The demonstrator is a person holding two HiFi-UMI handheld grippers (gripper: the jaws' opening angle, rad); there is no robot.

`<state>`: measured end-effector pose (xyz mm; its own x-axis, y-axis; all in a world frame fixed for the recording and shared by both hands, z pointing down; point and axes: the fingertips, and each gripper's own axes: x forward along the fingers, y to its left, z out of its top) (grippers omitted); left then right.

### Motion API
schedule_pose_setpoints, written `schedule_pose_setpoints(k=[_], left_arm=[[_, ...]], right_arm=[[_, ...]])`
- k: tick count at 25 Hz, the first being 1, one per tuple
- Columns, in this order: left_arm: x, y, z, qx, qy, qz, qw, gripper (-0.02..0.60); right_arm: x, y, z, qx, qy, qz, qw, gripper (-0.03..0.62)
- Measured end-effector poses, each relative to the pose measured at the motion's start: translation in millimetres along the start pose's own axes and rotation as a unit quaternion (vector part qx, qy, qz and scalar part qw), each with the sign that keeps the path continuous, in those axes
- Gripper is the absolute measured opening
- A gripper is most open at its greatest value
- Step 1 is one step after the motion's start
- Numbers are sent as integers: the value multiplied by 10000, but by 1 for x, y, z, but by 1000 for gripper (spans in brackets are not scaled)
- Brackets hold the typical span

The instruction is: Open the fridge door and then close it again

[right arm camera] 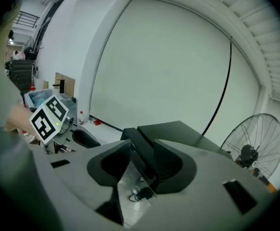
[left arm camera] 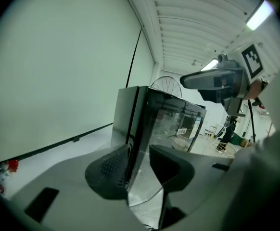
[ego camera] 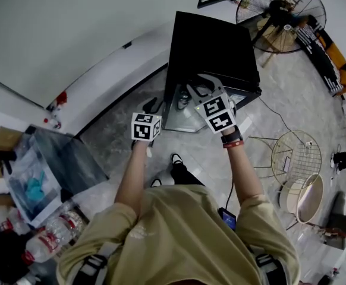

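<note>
A small black fridge (ego camera: 211, 46) stands on the floor against the white wall, with its glass door (ego camera: 182, 117) facing me. The door looks shut or nearly so. My left gripper (ego camera: 152, 107) is at the door's left edge. In the left gripper view (left arm camera: 139, 165) its jaws stand apart, with the door's black side frame (left arm camera: 132, 129) in line with the gap. My right gripper (ego camera: 201, 88) hovers over the door's top. Its jaws (right arm camera: 140, 162) are open too, and the door's top bar (right arm camera: 137, 146) runs between them. Neither gripper presses on the door.
A standing fan (ego camera: 280, 10) is behind the fridge at the right. A round wire stool (ego camera: 295, 156) and a white bucket (ego camera: 307, 198) stand on the floor at my right. A plastic-covered box (ego camera: 36, 171) and water bottles (ego camera: 48, 239) lie at my left.
</note>
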<state>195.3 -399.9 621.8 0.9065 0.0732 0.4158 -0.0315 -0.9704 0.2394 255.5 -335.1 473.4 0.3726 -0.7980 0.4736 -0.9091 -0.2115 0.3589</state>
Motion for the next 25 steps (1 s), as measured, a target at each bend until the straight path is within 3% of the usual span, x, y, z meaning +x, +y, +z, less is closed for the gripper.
schedule_pose_setpoints(k=[2, 7, 11, 20, 25], left_arm=[[8, 4, -3, -105, 48, -70, 9999, 166], [31, 12, -10, -120, 226, -257, 9993, 213], [51, 15, -20, -70, 421, -362, 9984, 213], [81, 17, -26, -174, 581, -356, 9975, 213], [84, 13, -29, -305, 551, -588, 9963, 185]], right_arm=[[8, -1, 3, -170, 32, 130, 9998, 173], [27, 5, 1, -744, 271, 540, 9954, 204], [38, 4, -9, -1282, 589, 658, 9878, 204], [54, 1, -30, -1506, 983, 1077, 9778, 229], [56, 1, -34, -1542, 981, 1266, 9750, 227]])
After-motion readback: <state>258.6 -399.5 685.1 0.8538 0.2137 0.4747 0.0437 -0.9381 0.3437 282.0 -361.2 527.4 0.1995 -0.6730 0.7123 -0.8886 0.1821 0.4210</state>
